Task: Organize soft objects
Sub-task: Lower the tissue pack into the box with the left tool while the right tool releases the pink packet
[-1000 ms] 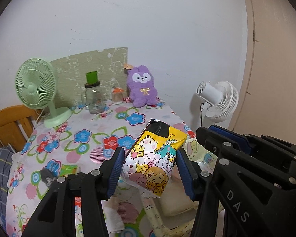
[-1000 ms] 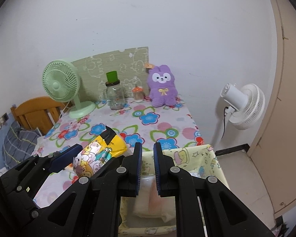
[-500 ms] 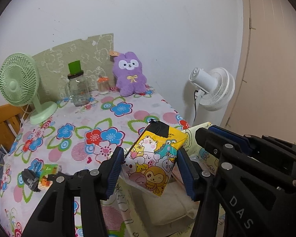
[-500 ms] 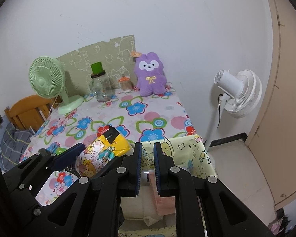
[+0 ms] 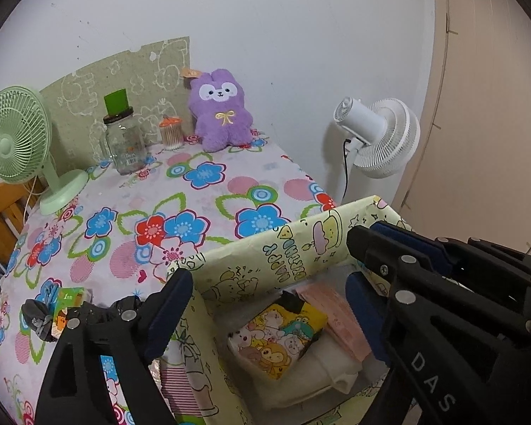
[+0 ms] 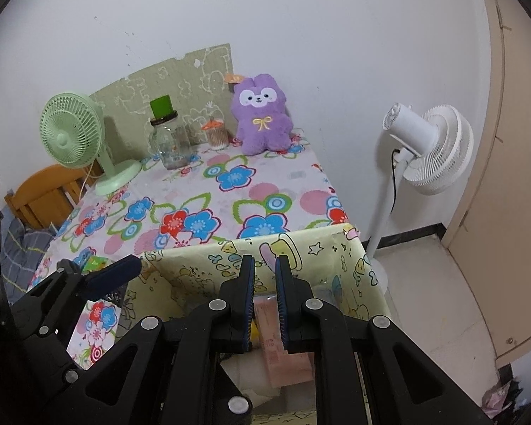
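Observation:
A yellow cartoon-print soft pack [image 5: 278, 340] lies inside the yellow patterned fabric bin [image 5: 301, 251], on white and pink soft items. My left gripper [image 5: 269, 290] is open and empty above the bin, its fingers wide apart over the pack. My right gripper [image 6: 264, 269] is shut and empty, hovering over the same bin [image 6: 301, 251]. A purple plush bunny [image 5: 221, 111] sits upright at the table's far edge against the wall; it also shows in the right wrist view [image 6: 262, 113].
The floral table [image 5: 159, 212] holds a green desk fan [image 5: 21, 141], a glass jar with a green lid [image 5: 122, 138], a small swab jar [image 5: 171, 132] and small items at its left edge [image 5: 53, 313]. A white standing fan [image 5: 378, 138] stands to the right. A wooden chair [image 6: 42, 194] stands to the left.
My left gripper opened and let go of the cartoon pack, which now lies in the bin. Both grippers moved right and forward over the bin. The right gripper stayed shut.

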A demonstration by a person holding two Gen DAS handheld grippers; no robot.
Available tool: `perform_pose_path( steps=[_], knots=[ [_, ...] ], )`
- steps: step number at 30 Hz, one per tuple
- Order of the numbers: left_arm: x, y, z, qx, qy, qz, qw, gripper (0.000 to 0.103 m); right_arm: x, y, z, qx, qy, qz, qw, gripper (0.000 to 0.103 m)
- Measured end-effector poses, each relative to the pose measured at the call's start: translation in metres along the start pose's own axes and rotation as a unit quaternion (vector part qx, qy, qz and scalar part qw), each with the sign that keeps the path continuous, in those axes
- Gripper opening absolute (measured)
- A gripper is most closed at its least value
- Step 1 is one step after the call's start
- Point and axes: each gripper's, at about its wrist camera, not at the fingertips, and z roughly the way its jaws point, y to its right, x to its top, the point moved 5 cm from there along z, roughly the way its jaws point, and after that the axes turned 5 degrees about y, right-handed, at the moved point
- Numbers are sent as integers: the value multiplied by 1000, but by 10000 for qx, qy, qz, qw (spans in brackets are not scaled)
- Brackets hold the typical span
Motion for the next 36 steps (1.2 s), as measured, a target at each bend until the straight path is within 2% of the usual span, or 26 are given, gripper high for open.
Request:
perform_pose_path(
  steps=[4, 5, 7, 9, 13, 17, 24, 30, 36],
  knots=[
    [-1, 1, -1, -12, -26, 12, 10000, 92, -1, 0, 1, 4, -48, -4, 10000, 16],
    [-1, 1, -2, -25, -23, 19, 10000, 93, -1, 0, 0, -4, -49, -9, 10000, 19],
    [-2, 1, -6, -68, -11, 31, 10000, 93, -2, 0, -1, -38, -32, -8, 10000, 34],
    [-2, 2, -10, -95, 25, 40, 9999, 95, -2, 0, -5, -59, 50, 39, 10000, 58],
    [-2, 1, -18, -77, 93, 53, 9999, 96, -1, -3, -13, -82, 162, 23, 9998, 61],
    [-1, -2, -27, -52, 164, 62, 9998, 100, 1, -8, -22, -151, 283, -38, 9995, 75],
    [-1, -10, -48, 1, 345, 69, 9994, 103, 4, -20, -42, -241, 500, -147, 9984, 92],
    [-4, -19, -65, 57, 468, 43, 9989, 103, 3, -32, -57, -287, 704, -179, 9969, 97],
    [-10, -31, -81, 157, 553, 18, 9983, 103, -1, -50, -65, -212, 665, -279, 9972, 98]
  ],
)
